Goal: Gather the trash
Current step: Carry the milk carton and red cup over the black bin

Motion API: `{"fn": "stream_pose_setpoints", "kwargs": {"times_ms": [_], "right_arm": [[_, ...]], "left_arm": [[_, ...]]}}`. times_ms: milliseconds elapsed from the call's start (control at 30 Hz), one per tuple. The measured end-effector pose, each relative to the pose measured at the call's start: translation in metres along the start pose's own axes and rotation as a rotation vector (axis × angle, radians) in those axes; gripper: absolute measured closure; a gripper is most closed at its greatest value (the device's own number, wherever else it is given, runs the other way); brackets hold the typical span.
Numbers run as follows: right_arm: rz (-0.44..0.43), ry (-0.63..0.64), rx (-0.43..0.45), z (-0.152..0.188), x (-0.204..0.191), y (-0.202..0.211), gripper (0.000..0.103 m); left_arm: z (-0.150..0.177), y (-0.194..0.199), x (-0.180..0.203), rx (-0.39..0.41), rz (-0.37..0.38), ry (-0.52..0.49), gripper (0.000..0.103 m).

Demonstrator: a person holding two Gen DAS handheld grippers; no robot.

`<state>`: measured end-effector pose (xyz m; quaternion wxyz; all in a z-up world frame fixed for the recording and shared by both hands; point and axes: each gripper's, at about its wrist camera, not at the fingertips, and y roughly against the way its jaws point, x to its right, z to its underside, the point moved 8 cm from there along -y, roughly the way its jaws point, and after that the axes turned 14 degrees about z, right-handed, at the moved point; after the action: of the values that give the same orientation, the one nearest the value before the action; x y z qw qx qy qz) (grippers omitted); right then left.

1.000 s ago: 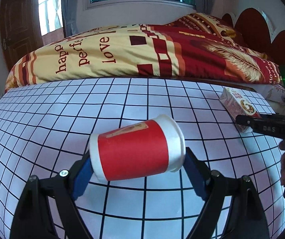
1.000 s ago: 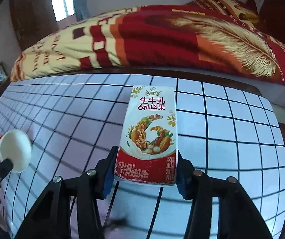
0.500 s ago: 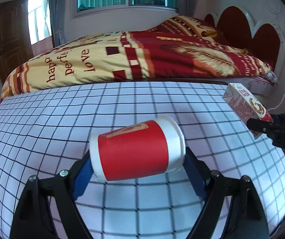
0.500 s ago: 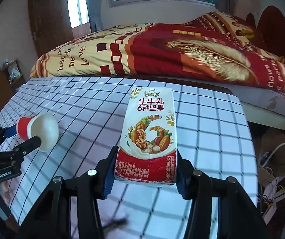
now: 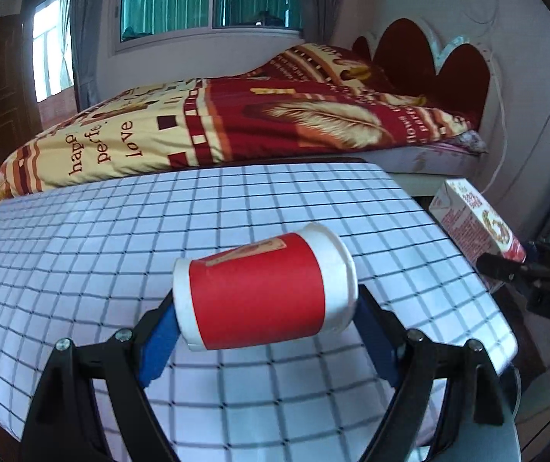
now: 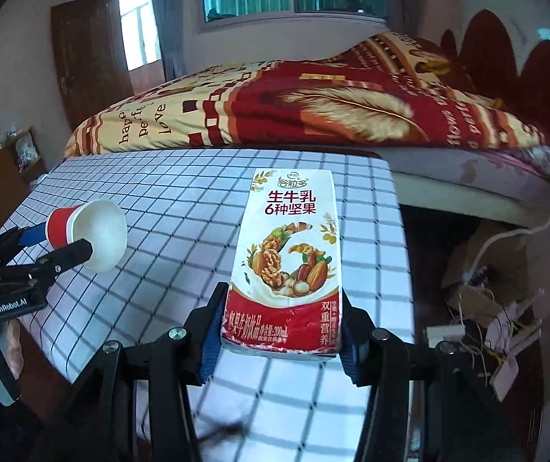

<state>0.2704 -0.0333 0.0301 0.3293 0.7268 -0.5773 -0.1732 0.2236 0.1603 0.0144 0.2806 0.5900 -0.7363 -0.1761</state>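
Note:
My left gripper [image 5: 265, 331] is shut on a red paper cup [image 5: 259, 292] with a white rim, held sideways above the grid-patterned table [image 5: 121, 231]. My right gripper [image 6: 280, 342] is shut on a milk carton [image 6: 288, 254] with nut pictures, held above the table's right edge. The carton [image 5: 475, 227] and the right gripper also show at the right of the left wrist view. The cup [image 6: 90, 238] and the left gripper show at the left of the right wrist view.
A bed with a red and yellow quilt [image 5: 236, 127] lies behind the table. Cables and clutter [image 6: 482, 308] lie on the floor right of the table. A grey rounded object [image 5: 478, 439] shows at the bottom right of the left wrist view.
Both grippers have lifted and pulled back from the table, each with its item still held. The carton now hangs past the table's right edge in the left wrist view.

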Motion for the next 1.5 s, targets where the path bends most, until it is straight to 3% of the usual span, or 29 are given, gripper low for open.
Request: {"fn": "stream_pose_setpoints", "kwargs": {"times_ms": [567,1000,1500], "right_arm": [[0.09,-0.12,0.013,0.076,0.104,0.077,0.05],[0.184,-0.281,-0.034,0.148,0.192,0.092,0.05],[0.257,-0.324,-0.094,0.216,0.246,0.105,0.05]], "left_arm": [[0.026,-0.004,0.12,-0.04,0.13,-0.133,0.018],[0.047,-0.021,0.202,-0.082,0.237,-0.227,0.018],[0.088,-0.045,0.296,-0.168,0.392,-0.318,0.019]]}}
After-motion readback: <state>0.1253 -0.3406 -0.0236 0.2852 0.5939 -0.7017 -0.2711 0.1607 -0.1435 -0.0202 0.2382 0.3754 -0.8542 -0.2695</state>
